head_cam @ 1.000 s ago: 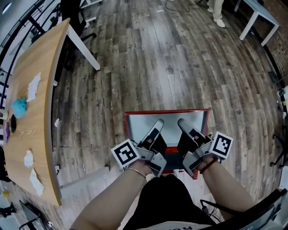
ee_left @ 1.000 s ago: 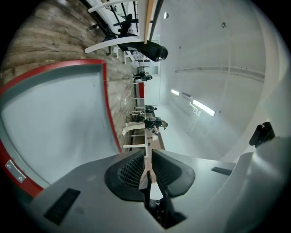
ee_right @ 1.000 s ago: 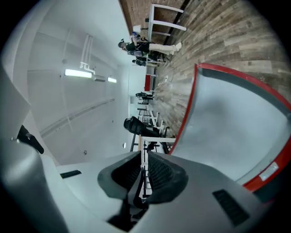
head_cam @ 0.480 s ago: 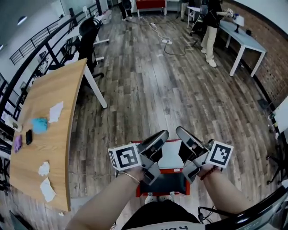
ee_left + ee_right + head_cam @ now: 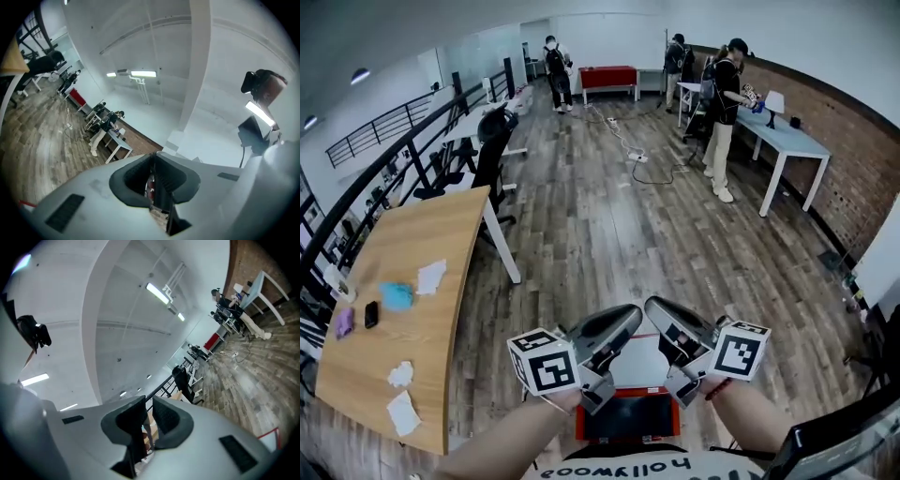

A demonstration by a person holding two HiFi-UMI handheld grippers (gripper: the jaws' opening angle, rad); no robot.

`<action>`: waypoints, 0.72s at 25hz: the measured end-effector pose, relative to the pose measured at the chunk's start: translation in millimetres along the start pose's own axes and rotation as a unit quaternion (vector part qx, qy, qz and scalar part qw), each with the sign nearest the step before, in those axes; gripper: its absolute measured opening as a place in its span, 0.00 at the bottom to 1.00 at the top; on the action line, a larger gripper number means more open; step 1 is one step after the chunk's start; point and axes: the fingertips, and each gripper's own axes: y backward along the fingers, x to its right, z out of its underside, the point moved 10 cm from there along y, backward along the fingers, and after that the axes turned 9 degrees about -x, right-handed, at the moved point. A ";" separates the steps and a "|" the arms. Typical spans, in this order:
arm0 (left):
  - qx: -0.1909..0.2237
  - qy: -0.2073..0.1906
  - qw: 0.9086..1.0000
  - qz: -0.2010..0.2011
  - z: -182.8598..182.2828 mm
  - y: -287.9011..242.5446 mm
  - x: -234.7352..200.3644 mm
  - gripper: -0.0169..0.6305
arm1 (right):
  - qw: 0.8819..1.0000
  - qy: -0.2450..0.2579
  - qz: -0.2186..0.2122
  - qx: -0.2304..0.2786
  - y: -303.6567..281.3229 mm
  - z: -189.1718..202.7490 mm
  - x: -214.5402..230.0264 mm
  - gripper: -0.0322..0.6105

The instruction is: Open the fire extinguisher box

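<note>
At far left, the bench (image 5: 403, 356) carries paper scraps (image 5: 431, 277) and a blue item (image 5: 396, 296). The left tool (image 5: 623, 319) is held level, jaws clenched to a slit, empty. Below and between both tools, the fire extinguisher box (image 5: 628, 393) sits on the floor (image 5: 581, 234), its lid (image 5: 639, 361) apparently raised. The right tool (image 5: 656, 307) is likewise clenched, empty.

Under you the floor (image 5: 600, 234) is matt, grainy wood plank. Your desk (image 5: 412, 291) is smooth pale wood. The fire extinguisher box (image 5: 628, 417) looks like painted metal.
</note>
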 end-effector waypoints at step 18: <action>-0.096 -0.170 0.970 -0.148 64.2 57.0 20.4 0.08 | 0.974 0.125 0.142 -0.120 63.6 56.7 4.9 0.13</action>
